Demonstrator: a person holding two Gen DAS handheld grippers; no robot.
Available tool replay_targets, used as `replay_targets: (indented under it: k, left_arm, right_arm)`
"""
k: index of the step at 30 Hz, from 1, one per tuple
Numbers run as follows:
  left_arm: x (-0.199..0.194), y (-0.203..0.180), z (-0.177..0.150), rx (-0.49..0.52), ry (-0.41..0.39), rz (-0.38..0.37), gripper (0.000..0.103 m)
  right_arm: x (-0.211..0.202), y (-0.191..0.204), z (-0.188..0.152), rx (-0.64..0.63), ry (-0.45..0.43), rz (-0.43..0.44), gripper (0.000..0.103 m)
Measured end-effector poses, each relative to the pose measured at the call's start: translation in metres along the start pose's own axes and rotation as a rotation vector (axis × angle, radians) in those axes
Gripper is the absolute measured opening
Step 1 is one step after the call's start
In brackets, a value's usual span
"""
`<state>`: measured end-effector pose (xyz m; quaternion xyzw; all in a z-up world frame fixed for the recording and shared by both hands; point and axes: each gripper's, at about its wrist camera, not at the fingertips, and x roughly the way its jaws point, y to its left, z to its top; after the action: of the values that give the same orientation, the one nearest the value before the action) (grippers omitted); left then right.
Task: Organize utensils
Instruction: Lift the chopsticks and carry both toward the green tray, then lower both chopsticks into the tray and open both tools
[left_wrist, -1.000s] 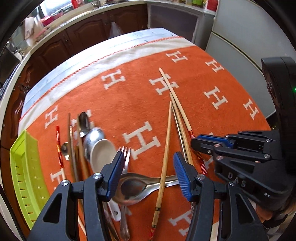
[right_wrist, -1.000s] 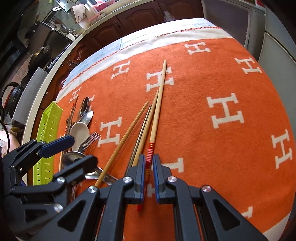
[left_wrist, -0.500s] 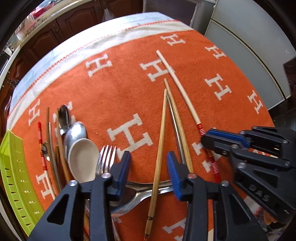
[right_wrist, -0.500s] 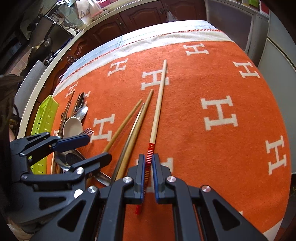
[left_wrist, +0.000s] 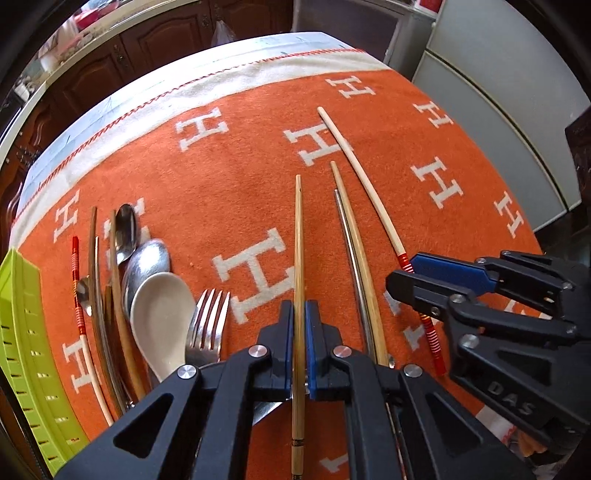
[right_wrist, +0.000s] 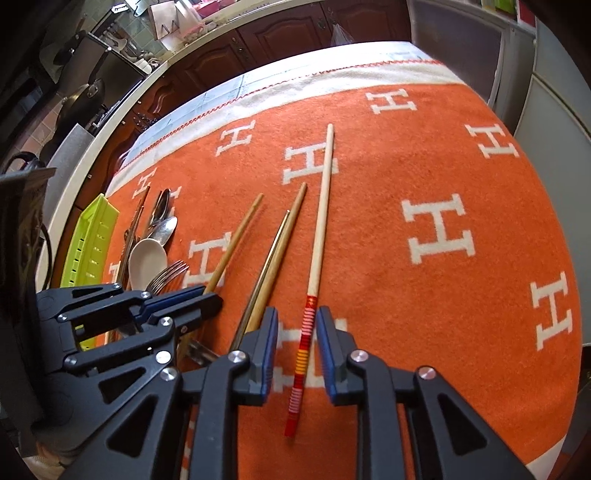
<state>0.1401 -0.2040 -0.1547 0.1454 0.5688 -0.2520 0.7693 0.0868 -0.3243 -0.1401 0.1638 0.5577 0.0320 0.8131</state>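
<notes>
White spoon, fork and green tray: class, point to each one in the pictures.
White spoon (left_wrist: 159, 310), left wrist view, middle of the bowl.
Fork (left_wrist: 210, 314), left wrist view, on the tines.
Green tray (right_wrist: 94, 240), right wrist view, on its slotted side wall.

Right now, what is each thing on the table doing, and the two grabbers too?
Left gripper: fingers shut on the plain wooden chopstick.
Right gripper: fingers opening, red-banded chopstick lying loose between them.
Brown chopstick: flat on the cloth.
Fork, white spoon: lying flat.
Green tray: at the table's edge.
</notes>
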Motion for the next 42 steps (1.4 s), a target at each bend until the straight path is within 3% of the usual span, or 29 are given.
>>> replay_targets:
  k: [4, 6, 11, 17, 25, 29, 33, 36, 40, 42]
  left_arm:
    - [-0.027, 0.012, -0.004, -0.043, -0.044, -0.032, 0.003]
    - [-0.047, 0.018, -0.008, -0.065, -0.072, -0.054, 0.004]
    - [-0.098, 0.045, -0.03, -0.126, -0.148, -0.047, 0.003]
    - [-0.152, 0.093, -0.072, -0.247, -0.236, 0.002, 0.003]
    - [-0.221, 0.131, -0.121, -0.334, -0.371, 0.042, 0.003]
    - [-0.248, 0.142, -0.139, -0.355, -0.413, 0.107, 0.003]
    - [-0.251, 0.167, -0.147, -0.399, -0.404, 0.205, 0.004]
    - [-0.232, 0.186, -0.145, -0.43, -0.361, 0.297, 0.004]
    - [-0.189, 0.218, -0.135, -0.501, -0.271, 0.281, 0.004]
    - [-0.172, 0.231, -0.132, -0.538, -0.234, 0.264, 0.004]
  right_arm:
    - [0.001, 0.006, -0.002, -0.027, -0.019, -0.042, 0.019]
    - [0.001, 0.005, -0.002, -0.021, -0.026, -0.079, 0.007]
    - [-0.006, -0.003, -0.003, 0.065, -0.024, -0.031, 0.005]
    - [-0.04, 0.026, -0.007, 0.061, -0.085, 0.09, 0.005]
    - [-0.073, 0.112, -0.007, -0.083, -0.114, 0.282, 0.005]
    - [-0.076, 0.159, -0.004, -0.148, -0.109, 0.358, 0.005]
    - [-0.069, 0.201, 0.001, -0.182, -0.093, 0.398, 0.005]
    - [-0.053, 0.23, 0.004, -0.182, -0.078, 0.401, 0.005]
    - [-0.028, 0.262, 0.007, -0.17, -0.091, 0.362, 0.006]
    - [-0.011, 0.275, 0.008, -0.17, -0.037, 0.395, 0.006]
